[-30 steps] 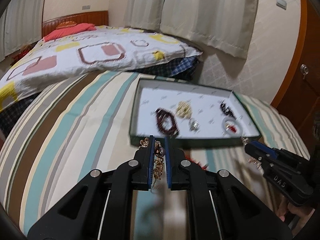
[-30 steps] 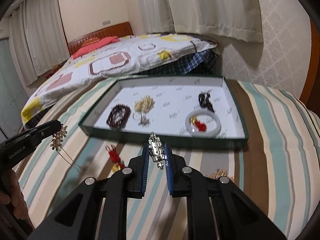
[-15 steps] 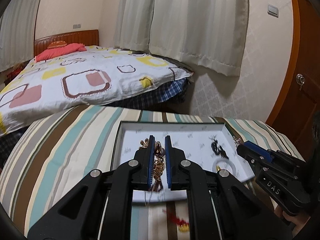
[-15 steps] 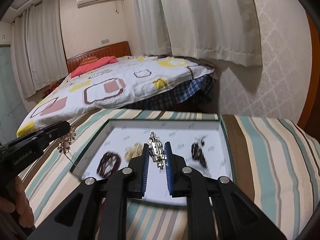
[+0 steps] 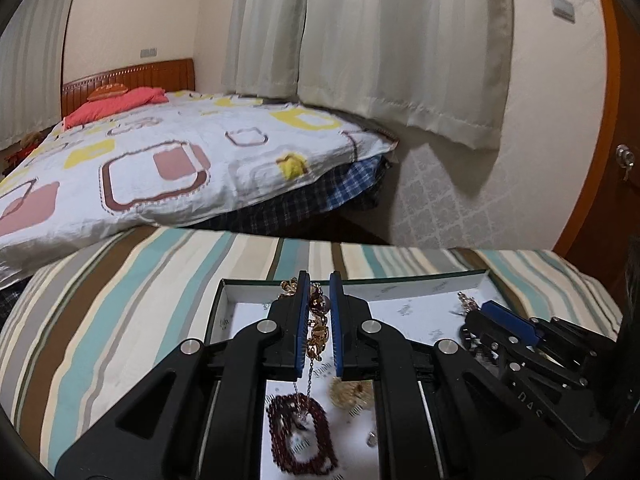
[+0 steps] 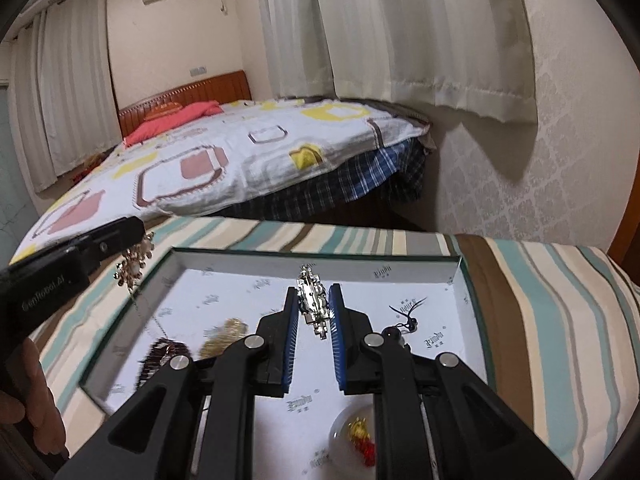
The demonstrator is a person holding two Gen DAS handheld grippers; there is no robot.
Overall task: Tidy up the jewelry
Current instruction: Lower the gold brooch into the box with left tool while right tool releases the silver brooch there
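My left gripper [image 5: 319, 280] is shut on a gold necklace [image 5: 318, 326] whose thin chain dangles over the white-lined green tray [image 5: 224, 286]. In the right wrist view that gripper [image 6: 134, 236] comes in from the left with the gold cluster [image 6: 134, 266] hanging above the tray's left rim [image 6: 132, 304]. My right gripper [image 6: 314, 294] is shut on a silver brooch [image 6: 316, 300] over the tray's middle. Inside the tray lie a dark red bead bracelet [image 5: 302, 432], a gold piece [image 6: 224, 336], a black cord piece [image 6: 406, 320] and a white bangle with red and gold charm [image 6: 360, 432].
The tray rests on a striped bedcover [image 5: 120, 300]. Beyond it stands a bed with a patterned white quilt [image 6: 240, 160], curtains [image 5: 360, 40] and a patterned wall. A wooden door [image 5: 616, 160] is at the right. A hand [image 6: 24, 400] holds the left gripper's handle.
Both grippers have travelled forward from before the tray to over its inside, each still clamping its jewelry. The red-tasselled piece on the bedcover has dropped out of view.
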